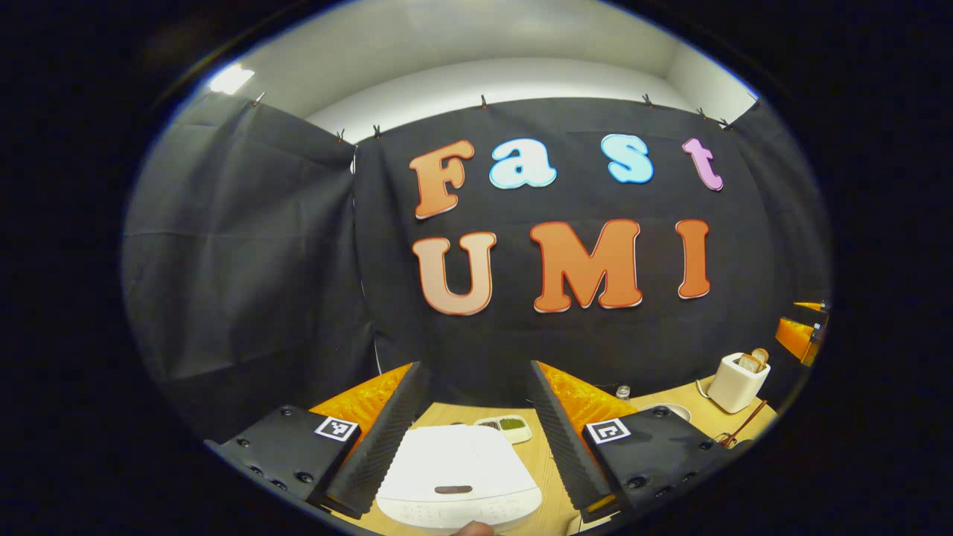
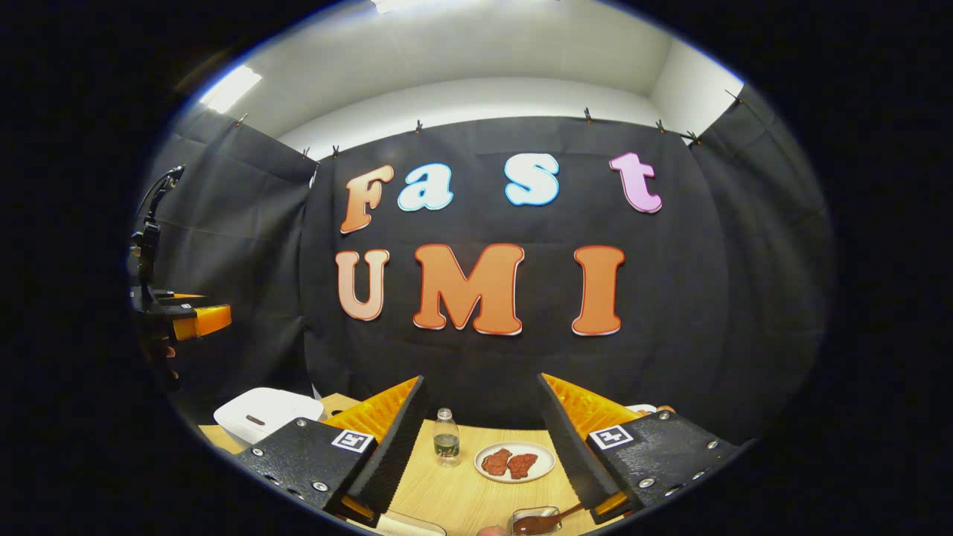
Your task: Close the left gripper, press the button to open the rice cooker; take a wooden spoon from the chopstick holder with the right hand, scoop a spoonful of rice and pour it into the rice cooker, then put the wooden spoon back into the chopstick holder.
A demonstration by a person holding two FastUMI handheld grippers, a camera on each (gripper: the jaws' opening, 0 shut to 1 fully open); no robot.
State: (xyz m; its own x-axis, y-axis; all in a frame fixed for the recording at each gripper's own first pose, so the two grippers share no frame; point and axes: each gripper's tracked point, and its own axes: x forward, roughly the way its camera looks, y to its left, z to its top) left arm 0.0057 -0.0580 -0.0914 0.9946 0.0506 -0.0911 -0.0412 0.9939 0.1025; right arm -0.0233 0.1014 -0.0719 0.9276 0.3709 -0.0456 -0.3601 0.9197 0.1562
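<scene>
A light wooden table [image 2: 461, 499] stands before the black cloth wall, and the white rice cooker [image 1: 456, 465] sits on it with its lid down. In the left gripper view, the left gripper [image 1: 476, 424] hangs above the cooker with its 2 fingers spread wide, holding nothing; the cooker lies between them. Just behind the cooker is a small dish [image 1: 506, 426], and well to its right a white chopstick holder [image 1: 737, 382]. In the right gripper view, the right gripper [image 2: 480, 439] is also wide open and empty, the cooker [image 2: 266, 413] lying to its left. A small bottle [image 2: 446, 438] and a plate [image 2: 515, 462] of 2 red pieces lie between its fingers.
</scene>
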